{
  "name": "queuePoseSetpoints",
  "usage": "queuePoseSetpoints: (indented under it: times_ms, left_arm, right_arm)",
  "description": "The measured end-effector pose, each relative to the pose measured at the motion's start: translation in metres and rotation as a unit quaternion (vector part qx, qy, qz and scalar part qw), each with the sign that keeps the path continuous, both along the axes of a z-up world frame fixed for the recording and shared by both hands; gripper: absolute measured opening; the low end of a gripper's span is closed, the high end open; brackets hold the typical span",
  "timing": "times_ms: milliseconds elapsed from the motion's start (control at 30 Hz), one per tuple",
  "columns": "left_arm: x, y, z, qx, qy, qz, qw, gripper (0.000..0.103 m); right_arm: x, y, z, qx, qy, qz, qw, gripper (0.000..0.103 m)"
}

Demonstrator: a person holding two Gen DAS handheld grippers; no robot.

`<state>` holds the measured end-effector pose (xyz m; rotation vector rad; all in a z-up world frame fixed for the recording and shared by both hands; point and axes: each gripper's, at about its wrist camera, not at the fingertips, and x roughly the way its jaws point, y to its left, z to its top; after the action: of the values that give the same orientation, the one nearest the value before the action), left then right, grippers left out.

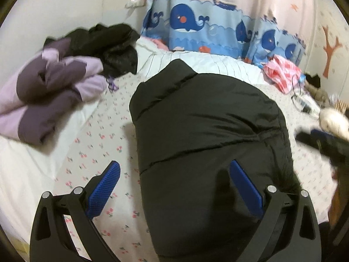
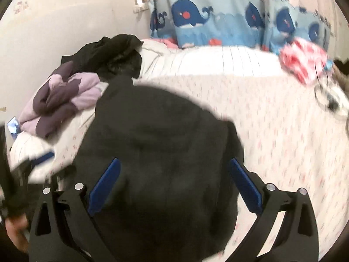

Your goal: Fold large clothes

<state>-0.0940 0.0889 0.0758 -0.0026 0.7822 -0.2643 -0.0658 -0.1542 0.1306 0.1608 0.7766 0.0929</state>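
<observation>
The black padded jacket [image 1: 207, 131] is laid on the floral bed sheet [image 1: 98, 135], already doubled into a narrow bundle. The left gripper [image 1: 174, 185] and right gripper [image 2: 174, 181] are both held spread, nothing grasped, above its near end. For the next fold, the near hem should be pinched through all layers, lifted evenly and carried toward the collar.

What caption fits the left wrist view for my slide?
Open left tool hovering over a folded black puffer jacket on a floral bedsheet, purple clothes piled behind.
</observation>
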Motion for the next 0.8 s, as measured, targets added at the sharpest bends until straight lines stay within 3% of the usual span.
queuePoseSetpoints:
  times_ms: [67,133,167,233,333,500,600,667,733,800]
  left_arm:
    - [0.002,0.001,-0.002,-0.007,0.009,0.006,0.9999,0.096]
    - [0.003,-0.001,-0.004,0.0,0.013,0.006,0.9999,0.096]
    - [0.003,-0.003,-0.005,0.008,0.014,0.004,0.9999,0.096]
    - [0.003,-0.006,-0.007,0.022,0.013,0.0,0.9997,0.096]
    - [0.003,-0.005,-0.009,0.029,0.014,0.0,0.9995,0.096]
    - [0.001,-0.008,-0.006,0.051,0.009,0.0,0.9987,0.096]
    - [-0.003,-0.008,-0.001,0.054,0.0,-0.001,0.9985,0.096]
    - [-0.003,-0.008,0.0,0.05,0.0,0.0,0.9987,0.096]
    - [-0.004,-0.01,0.0,0.05,0.002,-0.003,0.9988,0.096]
    - [-0.007,-0.013,0.002,0.056,0.0,-0.008,0.9984,0.096]
  right_arm:
    - [0.038,0.011,0.005,-0.021,-0.01,0.016,1.0,0.096]
    - [0.074,0.017,-0.013,-0.043,0.016,0.01,0.999,0.096]
    - [0.096,0.018,-0.036,-0.058,0.05,0.002,0.997,0.096]
    - [0.126,0.01,-0.09,-0.019,0.111,0.006,0.994,0.096]
    - [0.141,-0.003,-0.107,0.0,0.154,-0.011,0.988,0.096]
    - [0.117,-0.004,-0.081,-0.021,0.147,0.005,0.989,0.096]
    - [0.059,-0.006,-0.057,-0.009,0.069,0.015,0.997,0.096]
    - [0.046,0.001,-0.077,-0.033,0.095,0.034,0.994,0.096]
    - [0.042,-0.008,-0.093,0.001,0.122,0.046,0.991,0.096]
    - [0.034,-0.024,-0.088,0.031,0.138,0.008,0.99,0.096]
